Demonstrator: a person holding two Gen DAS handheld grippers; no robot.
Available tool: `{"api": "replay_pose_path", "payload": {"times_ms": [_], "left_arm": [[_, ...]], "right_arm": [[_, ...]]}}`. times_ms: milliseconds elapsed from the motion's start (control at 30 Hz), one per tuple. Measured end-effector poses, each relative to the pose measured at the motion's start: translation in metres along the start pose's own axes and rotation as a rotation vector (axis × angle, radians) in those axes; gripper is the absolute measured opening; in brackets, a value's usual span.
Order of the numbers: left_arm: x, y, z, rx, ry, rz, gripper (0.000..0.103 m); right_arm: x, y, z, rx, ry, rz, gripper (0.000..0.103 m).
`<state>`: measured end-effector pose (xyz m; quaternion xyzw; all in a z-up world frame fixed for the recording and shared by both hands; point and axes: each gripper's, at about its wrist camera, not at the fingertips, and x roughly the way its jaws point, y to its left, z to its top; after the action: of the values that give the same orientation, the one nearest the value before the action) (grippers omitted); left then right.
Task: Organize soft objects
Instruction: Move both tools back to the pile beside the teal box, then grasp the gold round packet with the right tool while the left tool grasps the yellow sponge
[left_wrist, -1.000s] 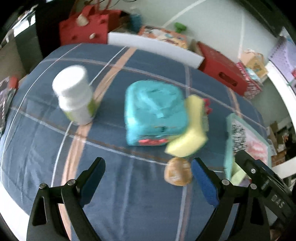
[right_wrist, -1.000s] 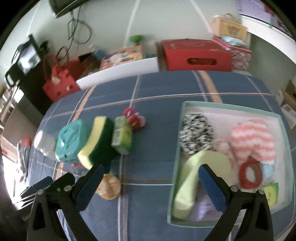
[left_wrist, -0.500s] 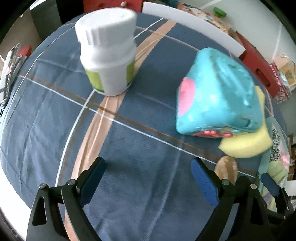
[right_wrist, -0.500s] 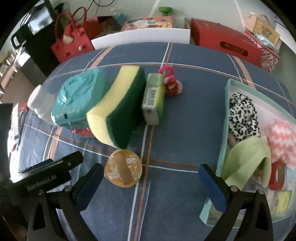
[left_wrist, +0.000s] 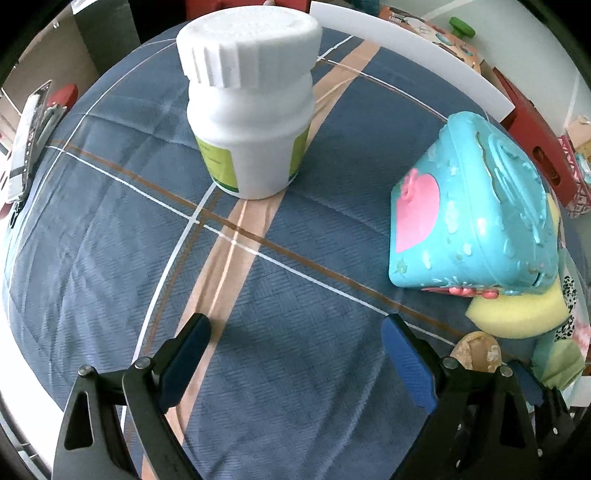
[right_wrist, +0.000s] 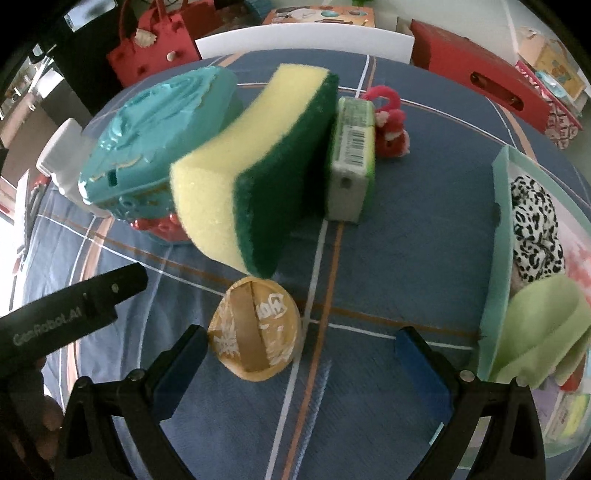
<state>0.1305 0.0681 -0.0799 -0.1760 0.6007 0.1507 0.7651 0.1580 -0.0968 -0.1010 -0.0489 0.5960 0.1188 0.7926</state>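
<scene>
A yellow and green sponge (right_wrist: 255, 162) leans on a teal plastic toy box (right_wrist: 155, 125) on the blue checked cloth. A small tan beanbag ball (right_wrist: 255, 328) lies just ahead of my right gripper (right_wrist: 301, 363), nearer its left finger. The right gripper is open and empty. A red plush toy (right_wrist: 388, 125) lies further back. My left gripper (left_wrist: 295, 354) is open and empty over bare cloth, below a white pill bottle (left_wrist: 251, 99). The teal box (left_wrist: 476, 206), sponge (left_wrist: 517, 314) and ball (left_wrist: 476, 350) also show at its right.
A light green tray (right_wrist: 498, 236) at the right holds a leopard scrunchie (right_wrist: 535, 236), a green cloth (right_wrist: 543, 328) and other soft items. A green and white carton (right_wrist: 351, 162) stands beside the sponge. Red bags and boxes sit beyond the table's far edge.
Both grippers have moved forward and lower toward the table. The bottle and teal box loom larger in the left view; the ball now lies between the right fingers' tips.
</scene>
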Motion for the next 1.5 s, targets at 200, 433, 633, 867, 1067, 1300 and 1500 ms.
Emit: {"api": "replay_pose_path", "payload": {"times_ms": [200,433,633,867,1067,1300,1500], "left_arm": [[0.002,0.007,0.004,-0.010,0.001,-0.010,0.094],[0.003,0.010,0.004,-0.008,0.000,-0.016,0.094],[-0.001,0.008,0.003,-0.011,-0.003,-0.031,0.094],[-0.013,-0.001,0.000,0.001,-0.007,-0.046,0.094],[-0.015,-0.006,-0.002,0.001,-0.010,-0.056,0.094],[-0.030,-0.013,-0.003,0.017,-0.038,-0.093,0.094],[-0.042,-0.029,-0.009,0.055,-0.044,-0.159,0.094]], "right_arm": [[0.006,0.019,0.005,-0.040,-0.019,-0.012,0.102],[0.005,0.018,0.006,-0.030,-0.037,-0.009,0.083],[-0.009,0.019,0.002,-0.048,-0.042,0.024,0.069],[-0.019,0.022,-0.002,-0.050,-0.043,0.071,0.054],[-0.029,0.017,-0.004,-0.046,-0.052,0.079,0.054],[-0.047,-0.007,-0.006,0.014,-0.084,0.082,0.054],[-0.060,-0.030,-0.010,0.061,-0.091,0.031,0.054]]}}
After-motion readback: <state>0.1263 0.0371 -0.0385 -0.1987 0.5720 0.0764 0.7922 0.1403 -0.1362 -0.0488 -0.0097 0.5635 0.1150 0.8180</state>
